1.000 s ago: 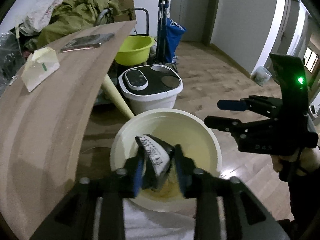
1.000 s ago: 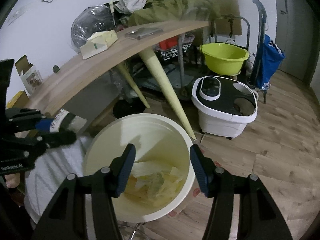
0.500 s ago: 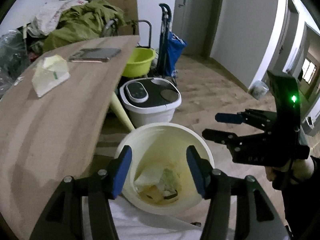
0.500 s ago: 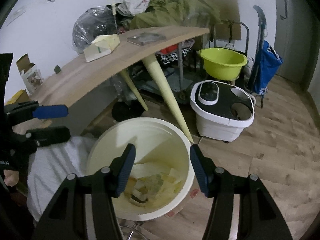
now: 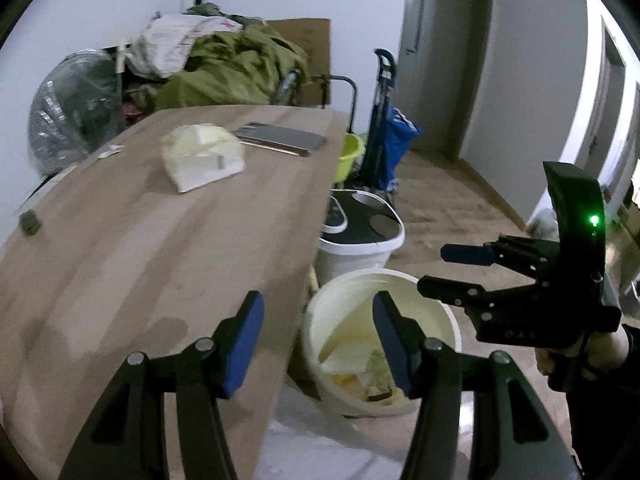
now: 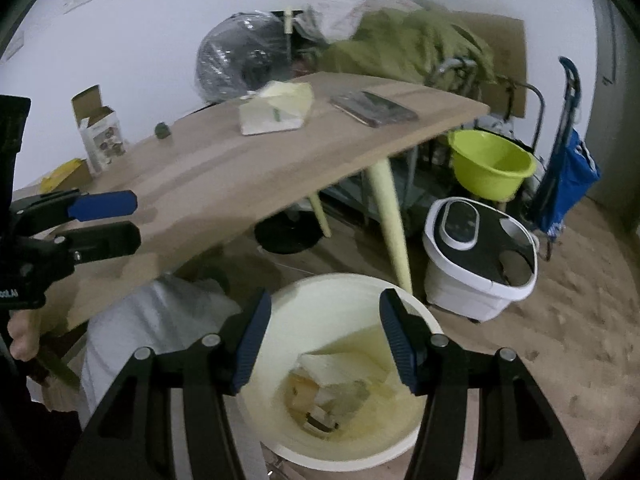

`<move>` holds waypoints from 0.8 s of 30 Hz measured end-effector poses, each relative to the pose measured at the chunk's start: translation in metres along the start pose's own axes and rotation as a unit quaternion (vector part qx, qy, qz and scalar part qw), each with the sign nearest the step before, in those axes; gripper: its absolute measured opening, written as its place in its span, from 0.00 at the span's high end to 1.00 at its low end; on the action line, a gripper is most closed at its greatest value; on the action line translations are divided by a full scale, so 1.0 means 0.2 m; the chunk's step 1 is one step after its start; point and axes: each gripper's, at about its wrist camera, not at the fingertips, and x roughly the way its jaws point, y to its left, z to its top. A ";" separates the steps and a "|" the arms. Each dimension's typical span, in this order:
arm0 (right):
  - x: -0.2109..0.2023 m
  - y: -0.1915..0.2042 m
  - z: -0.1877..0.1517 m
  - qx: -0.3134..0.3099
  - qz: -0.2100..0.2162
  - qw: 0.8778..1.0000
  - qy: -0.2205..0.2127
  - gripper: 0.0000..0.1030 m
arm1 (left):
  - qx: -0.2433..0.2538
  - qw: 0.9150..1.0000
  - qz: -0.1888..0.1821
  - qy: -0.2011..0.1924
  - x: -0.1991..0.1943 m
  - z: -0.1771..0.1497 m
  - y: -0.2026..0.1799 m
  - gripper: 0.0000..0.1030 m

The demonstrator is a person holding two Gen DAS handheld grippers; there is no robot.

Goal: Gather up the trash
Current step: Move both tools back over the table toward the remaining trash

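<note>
now your left gripper [image 5: 318, 340] hangs empty, fingers apart, straddling the table [image 5: 168, 240] edge and cream bucket [image 5: 448, 316] at lower centre; your right gripper [image 6: 324, 340] gapes likewise.

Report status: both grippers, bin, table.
Left gripper open, empty, over table edge. Right gripper open above bin. Trash in bin. Crumpled wrapper on table.

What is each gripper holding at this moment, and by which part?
Nothing is held. The left gripper is open and empty, partly over the table. The right gripper is open and empty above the trash bucket.
</note>
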 end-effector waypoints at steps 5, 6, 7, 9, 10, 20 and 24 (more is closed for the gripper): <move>0.00 0.13 0.08 -0.027 0.013 1.000 -0.006 0.47 | -0.025 0.999 0.027 -0.012 -0.10 -0.04 0.13 0.45; 0.00 0.16 0.09 -0.032 0.017 0.999 -0.007 0.47 | -0.030 0.999 0.031 -0.014 -0.12 -0.05 0.16 0.45; 0.00 0.19 0.11 -0.039 0.020 0.999 -0.009 0.47 | -0.034 0.999 0.036 -0.016 -0.14 -0.06 0.18 0.45; 0.01 0.23 0.13 -0.049 0.027 0.998 -0.010 0.47 | -0.044 0.998 0.046 -0.019 -0.18 -0.08 0.23 0.45; 0.01 0.26 0.15 -0.055 0.030 0.998 -0.010 0.47 | -0.049 0.997 0.051 -0.021 -0.20 -0.10 0.25 0.45; 0.08 0.56 0.27 -0.111 0.071 0.991 -0.012 0.47 | -0.093 0.990 0.100 -0.035 -0.39 -0.23 0.45 0.45; 0.11 0.67 0.32 -0.130 0.087 0.988 -0.013 0.47 | -0.114 0.985 0.120 -0.040 -0.45 -0.28 0.53 0.45</move>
